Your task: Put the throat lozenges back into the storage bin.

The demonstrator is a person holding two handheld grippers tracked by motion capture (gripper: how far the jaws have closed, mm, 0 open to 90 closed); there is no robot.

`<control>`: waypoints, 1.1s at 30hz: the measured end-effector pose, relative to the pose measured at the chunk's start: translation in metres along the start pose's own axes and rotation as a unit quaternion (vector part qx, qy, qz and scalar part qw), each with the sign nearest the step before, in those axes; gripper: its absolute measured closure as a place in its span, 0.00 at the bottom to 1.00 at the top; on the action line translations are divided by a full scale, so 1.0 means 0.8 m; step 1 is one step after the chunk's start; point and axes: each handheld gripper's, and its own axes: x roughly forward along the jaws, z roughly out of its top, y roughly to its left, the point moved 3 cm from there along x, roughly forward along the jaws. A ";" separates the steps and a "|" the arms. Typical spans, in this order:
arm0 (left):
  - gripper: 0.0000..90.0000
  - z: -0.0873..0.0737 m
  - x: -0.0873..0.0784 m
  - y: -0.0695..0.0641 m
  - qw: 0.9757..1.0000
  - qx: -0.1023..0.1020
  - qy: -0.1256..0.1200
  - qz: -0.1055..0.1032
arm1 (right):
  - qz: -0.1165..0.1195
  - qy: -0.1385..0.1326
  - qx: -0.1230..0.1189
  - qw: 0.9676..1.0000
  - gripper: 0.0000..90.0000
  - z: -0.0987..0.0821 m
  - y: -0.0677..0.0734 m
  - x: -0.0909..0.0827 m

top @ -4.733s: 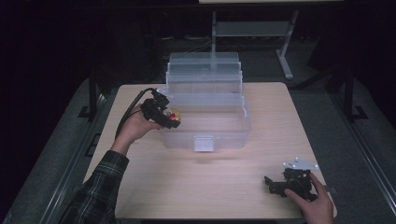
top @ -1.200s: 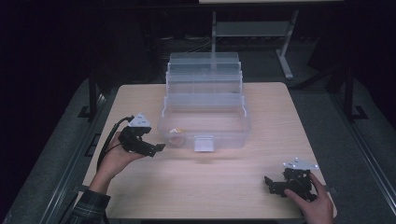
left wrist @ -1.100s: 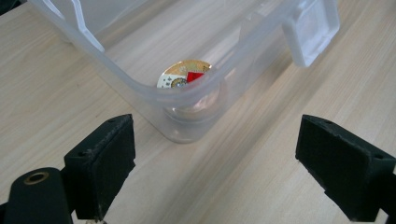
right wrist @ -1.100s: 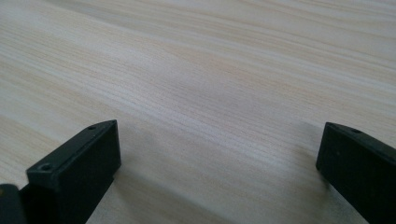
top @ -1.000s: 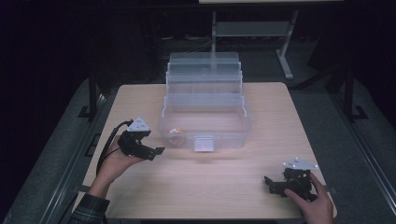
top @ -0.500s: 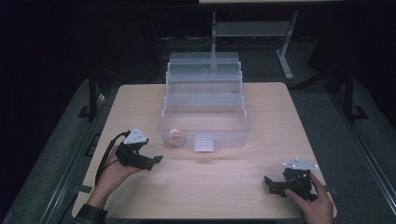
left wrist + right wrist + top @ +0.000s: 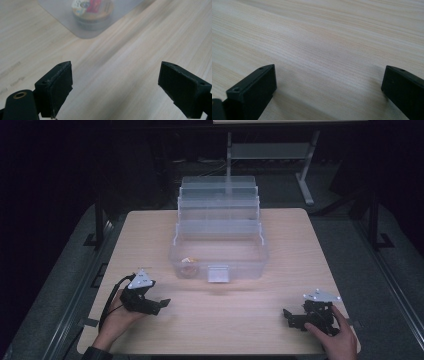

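Wooden table bore a clear tiered box; left gripper and right gripper, both released and empty, risked nudging it at 12 o'clock.

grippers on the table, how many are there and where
2. The left gripper sits near the table's front left, jaws apart. The right gripper sits at the front right, jaws apart too.
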 end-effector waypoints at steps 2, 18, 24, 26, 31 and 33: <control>0.13 -0.007 0.001 -0.002 1.000 -0.003 0.003 -0.003 | 0.000 0.000 0.000 1.000 0.00 0.000 0.000 0.000; 0.13 -0.047 0.000 -0.011 0.999 -0.017 0.028 -0.001 | 0.000 0.000 0.000 1.000 0.00 0.000 0.000 0.000; 0.12 -0.058 0.000 -0.011 0.999 -0.018 0.034 0.004 | 0.000 0.000 0.000 1.000 0.00 0.000 0.000 0.000; 0.12 -0.059 -0.001 -0.012 0.999 -0.016 0.031 0.006 | 0.000 0.000 0.000 1.000 0.00 0.000 0.000 0.000; 0.12 -0.066 -0.002 -0.012 1.000 -0.012 0.010 0.007 | 0.000 0.000 0.000 1.000 0.00 0.000 0.000 0.000; 0.12 -0.068 -0.002 -0.012 1.000 -0.012 -0.001 0.007 | 0.000 0.000 0.000 1.000 0.00 0.000 0.000 0.000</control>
